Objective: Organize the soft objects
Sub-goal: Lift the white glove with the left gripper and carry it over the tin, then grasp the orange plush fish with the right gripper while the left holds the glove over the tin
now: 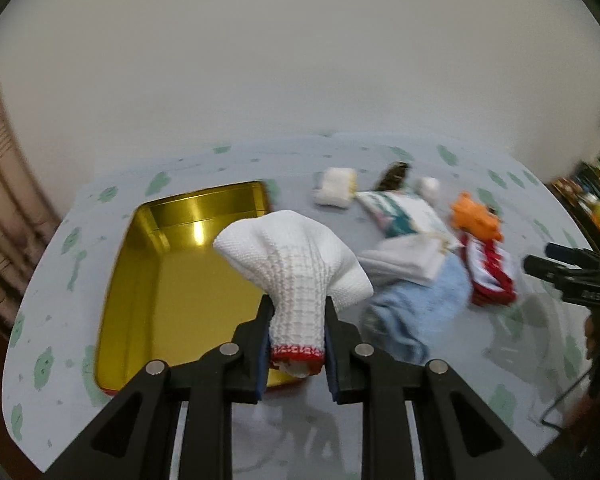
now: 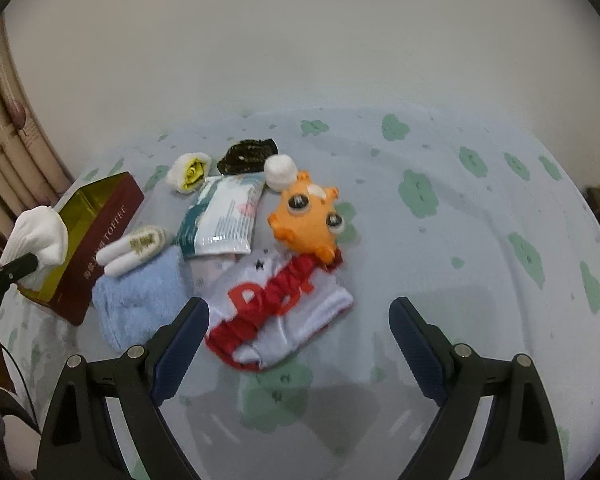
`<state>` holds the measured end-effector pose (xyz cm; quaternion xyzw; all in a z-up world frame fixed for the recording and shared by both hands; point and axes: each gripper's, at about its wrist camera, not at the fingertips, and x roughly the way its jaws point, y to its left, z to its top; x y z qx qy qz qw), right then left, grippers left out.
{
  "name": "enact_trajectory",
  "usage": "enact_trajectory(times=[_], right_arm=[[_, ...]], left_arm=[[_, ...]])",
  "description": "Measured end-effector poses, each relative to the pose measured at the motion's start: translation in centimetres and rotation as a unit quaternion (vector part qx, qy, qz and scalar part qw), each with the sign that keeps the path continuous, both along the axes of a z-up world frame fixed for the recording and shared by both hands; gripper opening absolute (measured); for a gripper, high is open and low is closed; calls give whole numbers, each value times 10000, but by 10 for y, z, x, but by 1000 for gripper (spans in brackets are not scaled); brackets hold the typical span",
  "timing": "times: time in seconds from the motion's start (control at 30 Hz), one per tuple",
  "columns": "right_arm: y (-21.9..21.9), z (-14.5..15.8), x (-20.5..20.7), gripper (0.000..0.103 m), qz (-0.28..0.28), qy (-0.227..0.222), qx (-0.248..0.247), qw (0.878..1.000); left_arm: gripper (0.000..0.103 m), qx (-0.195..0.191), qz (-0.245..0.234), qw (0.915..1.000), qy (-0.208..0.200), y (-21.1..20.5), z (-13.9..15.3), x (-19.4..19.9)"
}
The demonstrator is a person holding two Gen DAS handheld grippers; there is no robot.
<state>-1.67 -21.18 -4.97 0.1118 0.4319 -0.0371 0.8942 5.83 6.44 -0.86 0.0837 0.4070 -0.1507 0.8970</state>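
So the left gripper [image 1: 296,334] is clamped on a white glove [image 1: 296,272] just above its red cuff, low centre of the left wrist view. Cuff sits down between the pads, and the long axis runs up the frame to the bunched white end, which flops out sideways at the top. It hangs over the gold inside of an open tin [image 1: 172,280] on the left of that frame.

From the right wrist view the tin's dark red side reads "TOFFEE", with some smaller characters I can't make out.

The right gripper [image 2: 296,332] has its jaws wide apart with nothing between the pads, hovering above a red and white cloth [image 2: 280,312] with big red letters, maybe "DO", too crumpled to be sure. Past that: an orange toy [image 2: 306,220], a blue towel [image 2: 140,300], and a wipes pack [image 2: 224,216] with print too small to read, all on the tablecloth [image 2: 460,240].
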Motion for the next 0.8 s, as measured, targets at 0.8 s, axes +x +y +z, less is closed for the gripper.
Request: enact_trajectory(times=[0.8], right_arm=[[-1, -34, 107, 63, 223, 889, -644, 9937]], left_arm=[[22, 293, 1277, 9905, 419, 67, -45, 66]])
